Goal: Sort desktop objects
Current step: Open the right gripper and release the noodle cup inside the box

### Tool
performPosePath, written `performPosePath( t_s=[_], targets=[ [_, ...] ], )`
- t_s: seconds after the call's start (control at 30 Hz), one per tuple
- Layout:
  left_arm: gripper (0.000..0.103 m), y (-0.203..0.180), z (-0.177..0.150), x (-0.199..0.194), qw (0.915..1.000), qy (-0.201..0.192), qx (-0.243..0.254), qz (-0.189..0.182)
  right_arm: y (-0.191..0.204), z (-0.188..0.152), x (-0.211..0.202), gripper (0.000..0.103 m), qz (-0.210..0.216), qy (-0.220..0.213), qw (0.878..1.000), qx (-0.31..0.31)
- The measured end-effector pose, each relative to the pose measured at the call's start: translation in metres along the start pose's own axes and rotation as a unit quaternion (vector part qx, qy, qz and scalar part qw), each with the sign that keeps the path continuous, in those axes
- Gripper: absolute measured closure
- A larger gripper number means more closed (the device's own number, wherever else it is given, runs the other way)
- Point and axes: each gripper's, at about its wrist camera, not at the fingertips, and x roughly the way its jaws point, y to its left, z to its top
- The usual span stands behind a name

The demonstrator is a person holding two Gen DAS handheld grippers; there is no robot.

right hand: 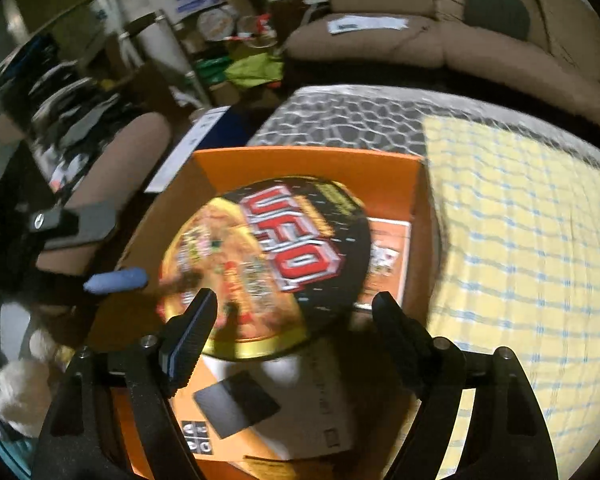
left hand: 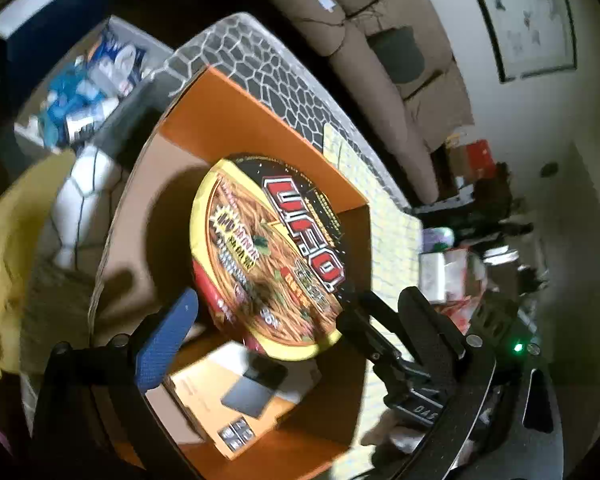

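Now, noodle bowl (right hand: 266, 268) tilted, lid up, in orange box (right hand: 312, 164)

Both my views are dim and warm, with black fisheye corners and lines bowing hard toward the edges. In my left view the noodle bowl (left hand: 266, 256) lid is fairly sharp at centre, while the clutter at upper left and right smears. A dark shadow pools inside the orange box (left hand: 260, 128) left of the bowl. My right view is softer overall: the bowl's print is blurred, and the yellow checked cloth (right hand: 520, 260) at right is brightest and streaked.
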Motion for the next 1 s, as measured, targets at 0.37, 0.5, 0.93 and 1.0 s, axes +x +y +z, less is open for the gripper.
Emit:
performPosePath(
  t_s=[0.37,0.5,0.93,1.0],
  targets=[
    [0.004,-0.022,-0.002,0.0,0.9985,-0.021,0.044,-0.023,0.041,-0.005,0.013,0.027,0.051,0.005,0.996,-0.067],
    [0.004,-0.014,0.001,-0.006,0.9989,-0.028,0.034,-0.015,0.064,-0.012,0.023,0.022,0.055,0.029,0.994,-0.088],
    [0.003,-0.01,0.001,0.003,0.9994,-0.02,0.025,-0.013,0.007,-0.007,0.017,0.022,0.015,0.016,1.0,-0.013],
    [0.003,-0.012,-0.003,0.013,0.9996,-0.004,0.026,-0.01,0.008,-0.008,0.024,0.022,0.006,0.03,0.999,-0.016]
  ],
)
